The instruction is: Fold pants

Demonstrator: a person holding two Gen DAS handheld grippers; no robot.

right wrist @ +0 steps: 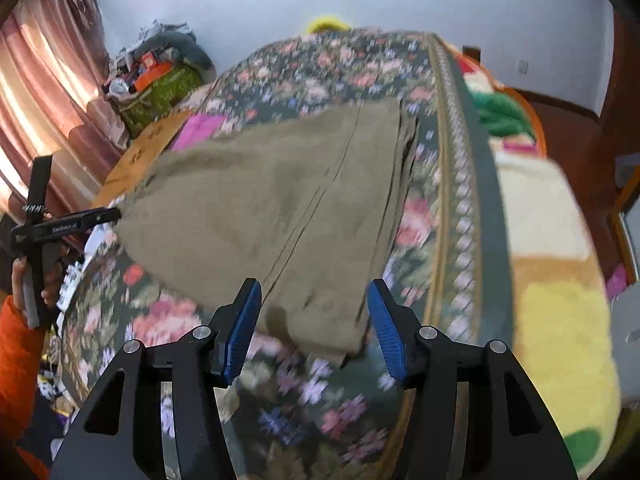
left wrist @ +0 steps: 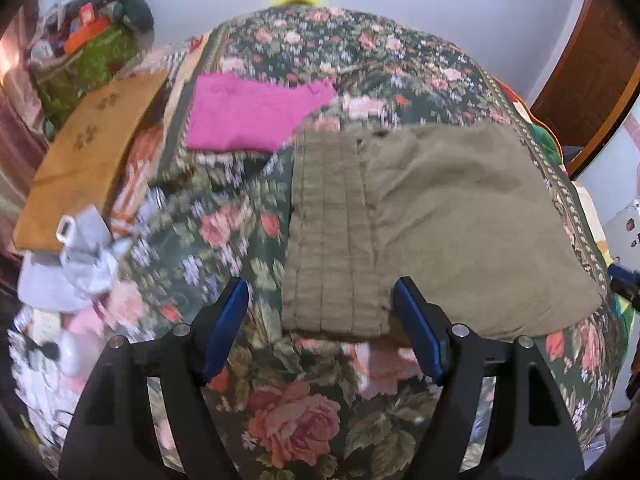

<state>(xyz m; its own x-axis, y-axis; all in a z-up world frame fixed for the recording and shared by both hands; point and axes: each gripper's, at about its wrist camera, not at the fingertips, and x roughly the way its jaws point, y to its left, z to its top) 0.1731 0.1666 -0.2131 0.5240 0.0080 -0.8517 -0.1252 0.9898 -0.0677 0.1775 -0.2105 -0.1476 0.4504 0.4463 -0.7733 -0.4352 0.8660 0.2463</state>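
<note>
Olive pants lie folded on the floral bedspread; left gripper and right gripper hover beside them, fingers apart.

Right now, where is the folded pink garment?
In the left wrist view, the pink garment lies upper left on the floral bedspread, beyond the olive pants, beside the tan board.

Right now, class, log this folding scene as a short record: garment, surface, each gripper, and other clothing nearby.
garment: khaki pants, lying on the bed, apparently folded over
surface: floral bedspread
left gripper: jaws open, at the elastic waistband end, holding nothing
right gripper: jaws open, at the pants' narrow end, holding nothing
other clothing: folded pink garment beyond the pants
</note>
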